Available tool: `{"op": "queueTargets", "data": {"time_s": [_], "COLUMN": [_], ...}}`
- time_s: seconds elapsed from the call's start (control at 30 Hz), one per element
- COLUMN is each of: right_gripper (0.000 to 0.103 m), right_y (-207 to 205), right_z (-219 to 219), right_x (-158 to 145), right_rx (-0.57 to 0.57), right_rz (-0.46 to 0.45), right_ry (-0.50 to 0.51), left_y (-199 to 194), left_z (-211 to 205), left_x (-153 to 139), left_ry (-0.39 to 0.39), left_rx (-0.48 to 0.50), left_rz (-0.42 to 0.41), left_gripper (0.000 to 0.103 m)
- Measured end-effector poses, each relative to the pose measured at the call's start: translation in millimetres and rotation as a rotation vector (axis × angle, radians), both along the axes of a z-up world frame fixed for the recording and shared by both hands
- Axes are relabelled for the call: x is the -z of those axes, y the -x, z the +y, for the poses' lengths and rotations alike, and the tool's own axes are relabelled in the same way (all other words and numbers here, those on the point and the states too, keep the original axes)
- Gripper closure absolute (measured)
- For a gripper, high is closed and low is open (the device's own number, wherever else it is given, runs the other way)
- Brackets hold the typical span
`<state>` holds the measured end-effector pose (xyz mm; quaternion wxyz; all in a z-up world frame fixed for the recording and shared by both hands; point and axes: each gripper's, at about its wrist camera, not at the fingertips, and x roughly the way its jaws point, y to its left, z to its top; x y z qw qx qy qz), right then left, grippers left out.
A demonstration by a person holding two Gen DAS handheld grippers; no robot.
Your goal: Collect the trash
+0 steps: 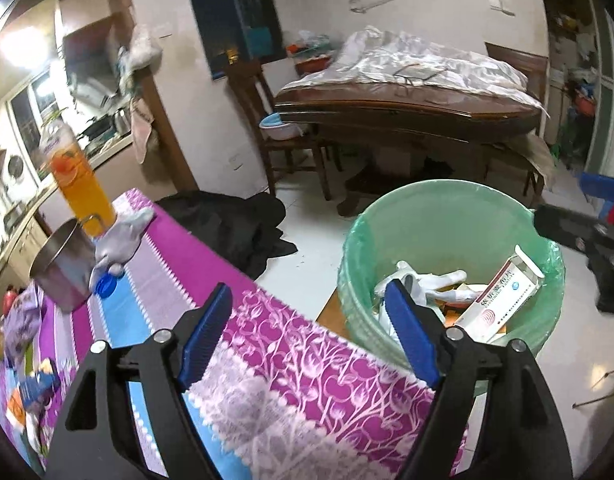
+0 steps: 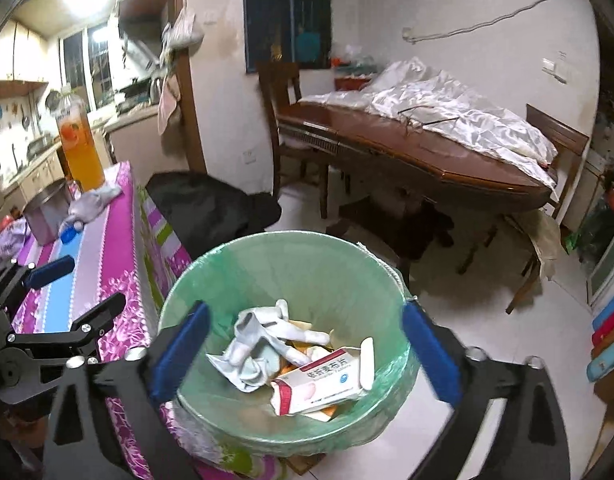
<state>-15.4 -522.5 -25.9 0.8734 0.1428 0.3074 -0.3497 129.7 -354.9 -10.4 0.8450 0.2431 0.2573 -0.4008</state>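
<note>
Dropping trash into the bin looks done for this item, so doing the step well now means leaving cleanly and going back for the rest. The right gripper (image 2: 303,354) hangs above the green-lined trash bin (image 2: 267,256), its blue pads spread wide with nothing between them; below and ahead of it in the bin lie a crumpled white glove (image 2: 263,340) and a red-and-white medicine box (image 2: 319,380), so the load appears to be down. The left gripper (image 1: 309,340) is also spread and empty, poised over the near edge of the purple floral tablecloth (image 1: 291,360), with the bin just off its right finger. Judging by the table, trash is left: ahead and to the left of the left gripper sit a blue bottle cap (image 1: 107,286) and another crumpled white glove (image 1: 121,236), beside a steel mug (image 1: 65,266) and an orange drink bottle (image 1: 81,184) that look like keepers. I would lift the right gripper straight up before swinging it, so the fingers do not snag the thin liner and drag it off the rim. The left gripper should go in low with jaws kept wide, taking the glove by its bunched middle. The cap is flat and small, so pinch it across its edges, and stay clear of the tall bottle, which could tip.
</note>
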Motion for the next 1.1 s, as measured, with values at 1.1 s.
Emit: {"op": "queueTargets", "data": {"time_s": [1.1], "right_gripper": [0.005], "right_y": [-71.2], "right_z": [102.1], "right_x": [2.5], "right_rx": [-0.205], "right_rz": [-0.061], "right_ry": [-0.050], "left_y": [-39.3], "left_z": [166.5], "left_x": [-5.8], "left_ry": [0.146], "left_rx": [-0.388], "left_rz": [0.001], "left_gripper": [0.006]}}
